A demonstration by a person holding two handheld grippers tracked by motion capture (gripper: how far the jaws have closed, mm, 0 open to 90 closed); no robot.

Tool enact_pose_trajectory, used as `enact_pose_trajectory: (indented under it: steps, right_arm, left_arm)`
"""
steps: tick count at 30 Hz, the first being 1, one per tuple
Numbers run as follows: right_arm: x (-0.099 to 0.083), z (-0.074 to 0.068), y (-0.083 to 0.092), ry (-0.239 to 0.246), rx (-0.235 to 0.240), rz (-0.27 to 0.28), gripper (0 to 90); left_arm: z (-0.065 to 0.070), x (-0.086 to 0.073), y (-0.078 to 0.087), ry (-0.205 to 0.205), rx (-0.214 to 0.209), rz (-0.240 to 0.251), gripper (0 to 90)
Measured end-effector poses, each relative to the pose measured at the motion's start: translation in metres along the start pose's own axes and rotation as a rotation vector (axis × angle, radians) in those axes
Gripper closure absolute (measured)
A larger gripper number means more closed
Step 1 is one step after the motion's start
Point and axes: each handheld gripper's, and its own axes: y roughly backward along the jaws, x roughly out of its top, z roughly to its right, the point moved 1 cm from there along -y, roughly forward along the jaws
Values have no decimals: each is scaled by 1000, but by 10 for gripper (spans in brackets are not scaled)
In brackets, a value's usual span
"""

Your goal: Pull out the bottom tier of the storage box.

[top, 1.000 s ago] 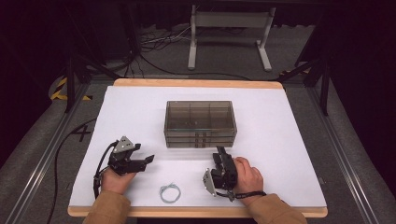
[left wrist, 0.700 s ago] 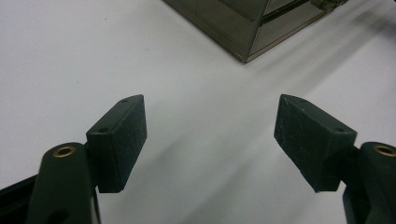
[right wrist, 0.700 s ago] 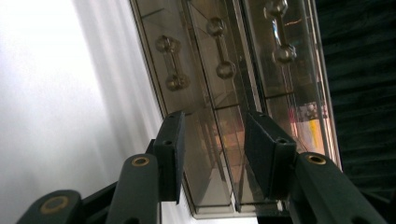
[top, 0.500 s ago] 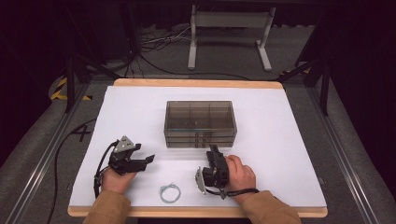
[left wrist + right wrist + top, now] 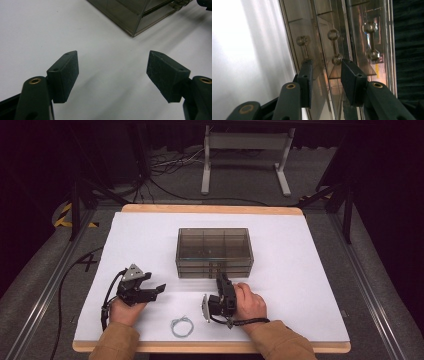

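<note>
A smoky see-through drawer box [image 5: 214,245] stands in the middle of the white table. My right gripper [image 5: 220,280], turned on its side, points at the box's front. In the right gripper view the drawer fronts [image 5: 319,22] carry three knobbed handles. The middle handle [image 5: 335,47] lies just beyond my right gripper [image 5: 325,66]. Its jaws have just been closing, with a gap still between them and nothing pressed. My left gripper [image 5: 156,290] rests open on the table left of the box. In the left gripper view my left gripper [image 5: 112,67] has bare table between its jaws and the box corner [image 5: 133,15] ahead.
A small loop of pale wire [image 5: 181,326] lies near the table's front edge [image 5: 210,347] between the two hands. Dark floor with cables and a metal stand [image 5: 245,150] lies beyond the far edge.
My right hand has slid left along the front of the box and a little closer to it. The left hand has stayed put.
</note>
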Motion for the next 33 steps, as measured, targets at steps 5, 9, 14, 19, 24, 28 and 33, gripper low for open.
enact_pose_trajectory:
  steps: [5, 9, 14, 19, 24, 28, 33]
  right_arm:
    - [9, -2, -1, 27, -24, 12, 656]
    - [14, -4, 0, 35, -29, 18, 672]
    - [17, -10, 1, 51, -14, 25, 703]
    - [19, -14, -3, 67, -1, 13, 718]
    - [21, -15, -6, 77, 3, -3, 722]
    - [22, -17, -10, 92, 3, -17, 730]
    - [23, -20, -11, 100, 3, -31, 736]
  left_arm:
    - [0, 1, -1, -5, 0, 1, 268]
    - [-1, 1, 0, -7, -1, 2, 268]
    - [0, 1, 0, -3, -1, 5, 268]
    - [0, 1, 0, -4, -2, 2, 269]
    - [0, 1, 0, -3, -4, 2, 269]
    - [-1, 1, 0, -6, -2, 5, 269]
    - [0, 1, 0, -5, -5, 3, 269]
